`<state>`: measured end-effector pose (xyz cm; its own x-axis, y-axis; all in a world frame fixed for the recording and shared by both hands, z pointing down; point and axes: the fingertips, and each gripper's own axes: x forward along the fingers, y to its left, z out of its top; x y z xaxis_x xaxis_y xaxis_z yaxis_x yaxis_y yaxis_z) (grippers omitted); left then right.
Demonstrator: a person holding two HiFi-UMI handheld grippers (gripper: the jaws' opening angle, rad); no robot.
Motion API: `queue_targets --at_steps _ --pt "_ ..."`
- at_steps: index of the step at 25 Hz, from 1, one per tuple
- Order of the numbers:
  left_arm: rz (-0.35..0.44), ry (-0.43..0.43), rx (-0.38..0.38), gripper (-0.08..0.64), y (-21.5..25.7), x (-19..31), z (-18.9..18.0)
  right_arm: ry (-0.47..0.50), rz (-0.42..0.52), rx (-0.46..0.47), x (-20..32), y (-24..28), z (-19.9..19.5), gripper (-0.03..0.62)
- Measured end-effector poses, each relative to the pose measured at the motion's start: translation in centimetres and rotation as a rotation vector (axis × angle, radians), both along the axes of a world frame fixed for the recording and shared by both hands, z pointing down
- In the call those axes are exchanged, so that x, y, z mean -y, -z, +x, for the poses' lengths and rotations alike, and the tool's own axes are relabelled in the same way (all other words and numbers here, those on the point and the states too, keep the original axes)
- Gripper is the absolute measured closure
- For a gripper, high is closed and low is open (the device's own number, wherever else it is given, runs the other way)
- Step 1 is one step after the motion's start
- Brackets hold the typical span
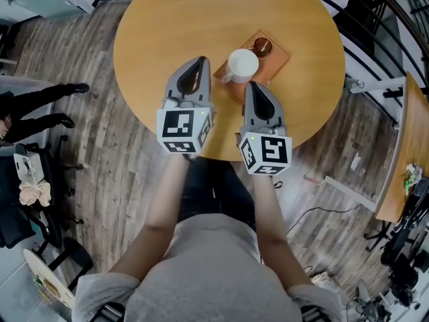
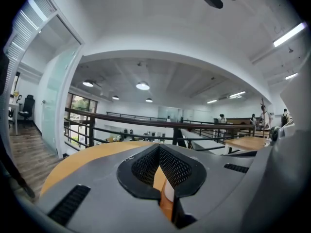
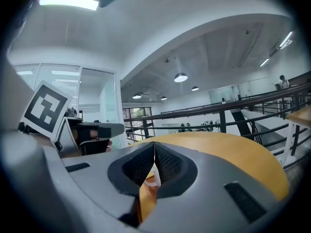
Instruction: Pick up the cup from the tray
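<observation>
A white cup (image 1: 242, 65) stands on the near left part of a brown wooden tray (image 1: 277, 62) on the round wooden table (image 1: 161, 25). My left gripper (image 1: 200, 60) is shut and empty, its tip level with the cup and a little to its left. My right gripper (image 1: 253, 84) is shut and empty too, with its tip just short of the cup's near side. In the left gripper view the jaws (image 2: 159, 147) meet at the tip above the tabletop. In the right gripper view the jaws (image 3: 154, 143) are also pressed together.
A small dark brown round thing (image 1: 261, 45) sits at the far end of the tray. The table's near edge (image 1: 221, 158) lies under both grippers. Black railings (image 1: 375, 19) run past the table on the right, and a second table (image 1: 402, 153) stands beyond them.
</observation>
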<state>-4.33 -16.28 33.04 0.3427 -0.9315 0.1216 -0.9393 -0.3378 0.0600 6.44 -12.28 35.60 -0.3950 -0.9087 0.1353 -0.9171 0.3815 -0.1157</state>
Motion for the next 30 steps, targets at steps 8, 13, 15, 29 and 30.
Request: queue_targets --at_steps 8,13,15,29,30 --pt "-0.013 -0.011 -0.002 0.555 -1.5 0.4 -1.3 0.079 -0.027 0.006 0.6 -2.4 -3.6 0.584" --pt "-0.008 -0.033 0.010 0.554 -1.7 0.4 -2.3 0.088 -0.026 -0.032 1.0 -3.3 -4.8 0.584" --pt "-0.010 -0.031 0.004 0.554 -1.8 0.2 -2.9 0.091 -0.040 -0.043 1.1 -4.0 -5.1 0.584" --pt "-0.020 -0.021 -0.015 0.554 -2.7 0.9 -4.5 0.090 -0.157 -0.024 1.6 -8.5 -5.4 0.524" --pt "-0.019 -0.020 -0.014 0.555 -2.7 1.0 -4.6 0.096 -0.166 -0.018 1.7 -8.7 -5.5 0.478"
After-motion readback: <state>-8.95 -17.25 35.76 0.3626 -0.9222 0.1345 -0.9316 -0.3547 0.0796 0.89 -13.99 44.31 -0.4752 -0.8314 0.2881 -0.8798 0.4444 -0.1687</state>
